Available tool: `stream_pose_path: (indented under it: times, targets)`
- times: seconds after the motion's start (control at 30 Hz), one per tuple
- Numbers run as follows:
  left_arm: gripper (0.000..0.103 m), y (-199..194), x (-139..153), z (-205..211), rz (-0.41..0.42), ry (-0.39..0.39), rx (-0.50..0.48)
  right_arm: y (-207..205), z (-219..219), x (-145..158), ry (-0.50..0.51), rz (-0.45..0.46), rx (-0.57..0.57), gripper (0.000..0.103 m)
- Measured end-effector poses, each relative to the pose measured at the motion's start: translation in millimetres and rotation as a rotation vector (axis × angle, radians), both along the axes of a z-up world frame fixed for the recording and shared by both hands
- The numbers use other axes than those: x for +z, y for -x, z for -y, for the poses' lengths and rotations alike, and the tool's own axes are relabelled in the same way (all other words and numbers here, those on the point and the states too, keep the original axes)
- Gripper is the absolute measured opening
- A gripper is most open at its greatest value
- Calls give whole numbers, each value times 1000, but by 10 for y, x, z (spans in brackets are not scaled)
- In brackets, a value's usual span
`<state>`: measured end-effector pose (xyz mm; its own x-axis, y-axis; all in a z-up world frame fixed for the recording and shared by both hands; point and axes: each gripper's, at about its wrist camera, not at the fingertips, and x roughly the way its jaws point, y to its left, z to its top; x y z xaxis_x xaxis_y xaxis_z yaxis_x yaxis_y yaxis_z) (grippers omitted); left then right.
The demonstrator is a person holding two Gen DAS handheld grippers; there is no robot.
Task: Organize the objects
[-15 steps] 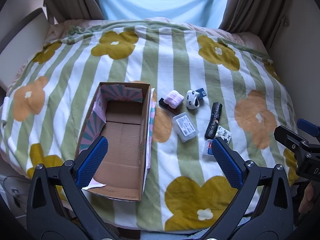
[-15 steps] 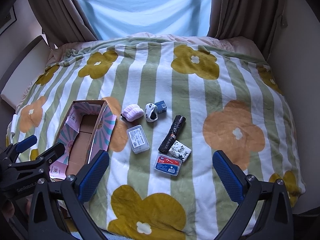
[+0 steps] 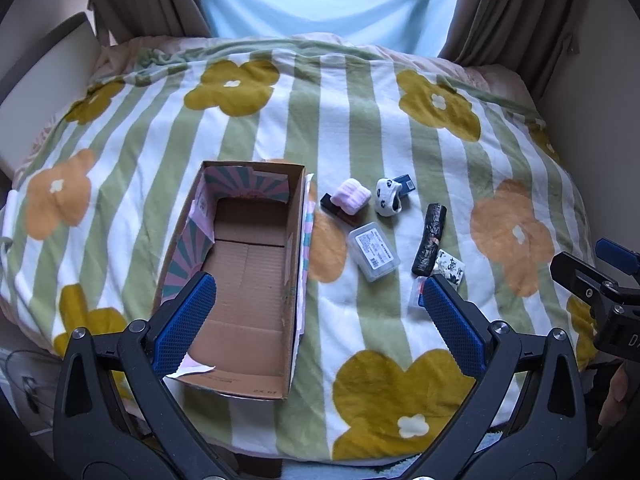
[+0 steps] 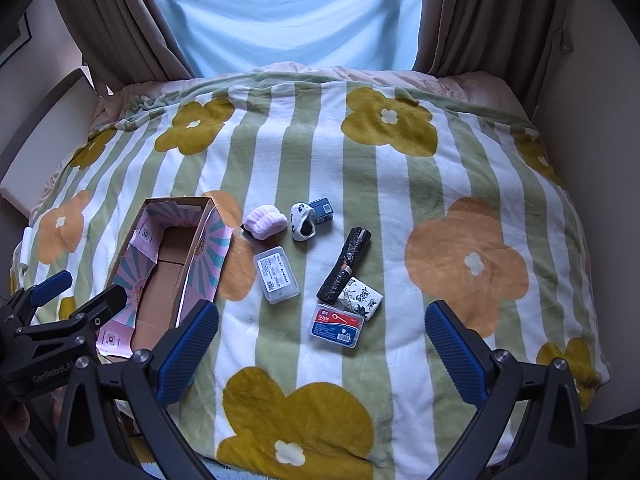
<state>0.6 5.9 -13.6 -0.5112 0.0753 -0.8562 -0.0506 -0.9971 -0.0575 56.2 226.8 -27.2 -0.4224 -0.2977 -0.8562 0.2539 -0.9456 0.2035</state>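
Observation:
An open cardboard box (image 3: 294, 240) (image 4: 202, 204) lies empty on the bed's left half. Right of it sit a pink towel roll (image 3: 352, 198) (image 4: 266, 221), a panda-print sock (image 3: 388, 196) (image 4: 303, 221), a small blue box (image 3: 405, 182) (image 4: 323, 210), a clear plastic case (image 3: 374, 251) (image 4: 277, 274), a black roll (image 3: 430, 238) (image 4: 346, 264), a floral tissue pack (image 3: 450, 266) (image 4: 360, 298) and a red-blue floss box (image 4: 337, 325). My left gripper (image 3: 318, 320) hangs open over the box's near end. My right gripper (image 4: 322, 336) is open above the floss box, touching nothing.
A striped flower blanket (image 3: 360, 120) (image 4: 400, 184) covers the whole bed. Curtains (image 4: 472, 12) and a bright window stand behind it. A pale headboard or chair edge (image 3: 44, 64) is at the far left. The other gripper shows at each view's edge.

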Motion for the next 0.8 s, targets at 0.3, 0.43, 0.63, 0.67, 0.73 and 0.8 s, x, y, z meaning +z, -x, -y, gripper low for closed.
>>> stream_pose_path:
  times: [0.3,0.43,0.63,0.67,0.73,0.8]
  targets:
    - [102,5,-25,52,8,-12,-15,-16,14,6,3,-1,3,102]
    - [102,19,-30,52,10,-14,-24,-17,7,1,4,-2,10,102]
    - [102,27,-32,43,12,-16,-28,-16,7,-1,4,-1,14,102]
    - [102,32,-33,40,13,-19,-31,-17,7,-2,4,0,15,102]
    - [102,40,-35,31,14,-24,-35,-23,12,2,7,0,17,102]
    - [102,41,-35,28,14,-24,-36,-28,17,4,8,1,45,102]
